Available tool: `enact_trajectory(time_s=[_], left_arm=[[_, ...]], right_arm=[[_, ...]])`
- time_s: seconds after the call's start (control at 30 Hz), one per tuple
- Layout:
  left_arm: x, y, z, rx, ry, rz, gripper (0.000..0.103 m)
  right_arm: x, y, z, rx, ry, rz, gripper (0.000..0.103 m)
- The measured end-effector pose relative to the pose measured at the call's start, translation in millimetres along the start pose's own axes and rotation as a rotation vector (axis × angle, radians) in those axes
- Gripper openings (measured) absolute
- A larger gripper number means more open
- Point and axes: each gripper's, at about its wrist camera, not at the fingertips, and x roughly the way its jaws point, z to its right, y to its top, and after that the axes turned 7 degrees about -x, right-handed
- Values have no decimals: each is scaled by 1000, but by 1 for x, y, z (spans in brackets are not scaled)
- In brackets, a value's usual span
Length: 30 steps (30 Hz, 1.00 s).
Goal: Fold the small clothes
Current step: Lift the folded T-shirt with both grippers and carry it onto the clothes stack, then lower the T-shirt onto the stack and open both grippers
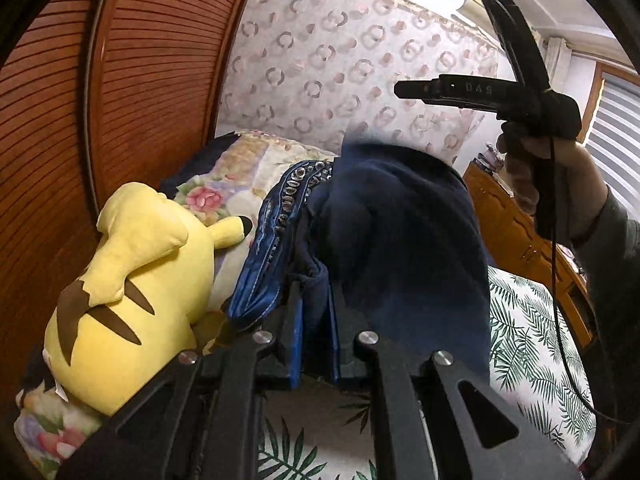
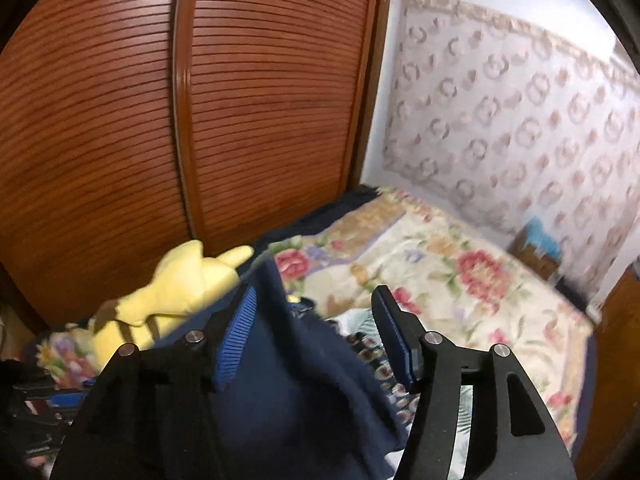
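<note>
My left gripper is shut on a navy blue garment with a patterned blue waistband, and holds it up above the bed. My right gripper is open; the navy cloth hangs between its fingers and drapes over the left finger, not clamped. In the left wrist view the right gripper is high at the upper right, jaws spread wide, held by a hand.
A yellow plush toy lies at the left on the bed, also in the right wrist view. A floral blanket and a palm-leaf sheet cover the bed. A slatted wooden wardrobe stands left, a wooden dresser right.
</note>
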Motion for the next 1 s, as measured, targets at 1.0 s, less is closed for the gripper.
enact_trajectory(time_s=[1.0], left_arm=[[-74,-7,67,209,87,120,15]], right_arm=[[-22,-117,6,219,16,-78,64]])
